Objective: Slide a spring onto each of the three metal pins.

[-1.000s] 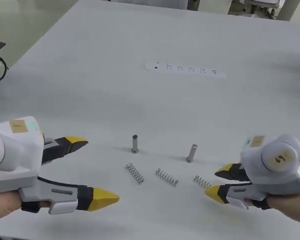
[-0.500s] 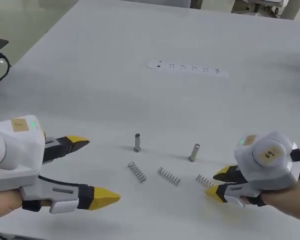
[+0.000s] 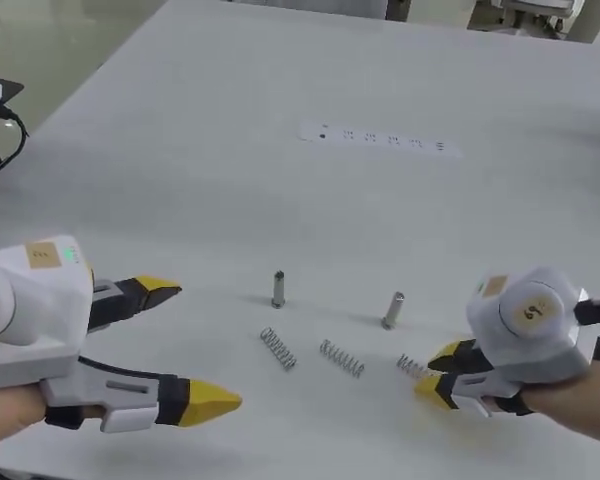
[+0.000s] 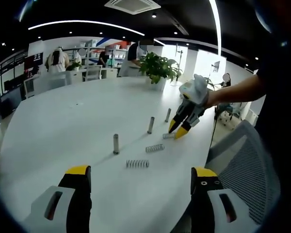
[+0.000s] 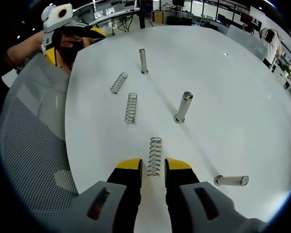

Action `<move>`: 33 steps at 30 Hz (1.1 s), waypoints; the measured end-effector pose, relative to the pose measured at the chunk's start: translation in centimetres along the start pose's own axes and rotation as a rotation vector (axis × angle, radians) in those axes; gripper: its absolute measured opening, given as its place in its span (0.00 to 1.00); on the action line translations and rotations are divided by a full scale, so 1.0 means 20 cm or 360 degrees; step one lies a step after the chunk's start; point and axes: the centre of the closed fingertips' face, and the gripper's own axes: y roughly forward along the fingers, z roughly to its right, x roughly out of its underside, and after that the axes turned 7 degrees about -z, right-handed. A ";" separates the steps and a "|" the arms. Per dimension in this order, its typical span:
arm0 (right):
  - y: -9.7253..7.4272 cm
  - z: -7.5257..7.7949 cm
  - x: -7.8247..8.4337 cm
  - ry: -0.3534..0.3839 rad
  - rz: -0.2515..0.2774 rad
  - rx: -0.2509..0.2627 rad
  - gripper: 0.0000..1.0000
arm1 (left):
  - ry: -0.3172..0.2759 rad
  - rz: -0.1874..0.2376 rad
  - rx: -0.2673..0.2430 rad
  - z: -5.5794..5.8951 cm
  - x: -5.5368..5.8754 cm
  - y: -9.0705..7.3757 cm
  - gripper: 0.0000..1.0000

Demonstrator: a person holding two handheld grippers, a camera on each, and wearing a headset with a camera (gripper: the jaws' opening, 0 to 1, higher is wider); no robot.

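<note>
Three springs lie in a row on the white table (image 3: 180, 180): the left spring (image 3: 277, 347), the middle spring (image 3: 341, 358) and the right spring (image 3: 411, 366). Behind them two metal pins stand upright (image 3: 278, 288) (image 3: 392, 310). A third pin (image 5: 231, 180) lies on its side to the right of my right gripper. My right gripper (image 3: 435, 372) is open by a narrow gap, its yellow tips either side of the near end of the right spring (image 5: 154, 154). My left gripper (image 3: 195, 347) hovers wide open at the lower left, with nothing in it.
A white power strip (image 3: 380, 139) lies flat farther back on the table. A grey mesh chair (image 4: 242, 165) stands at the table's near edge. Bare tabletop lies beyond the pins.
The head camera has shifted slightly. My right gripper has edged a little closer onto the end of the right spring. The left gripper, pins and other springs have stayed put.
</note>
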 end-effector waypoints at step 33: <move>-0.02 0.01 -0.01 -0.0098 -0.0022 0.0038 0.08 | 0.0017 -0.0020 0.0027 0.01 0.01 0.01 0.80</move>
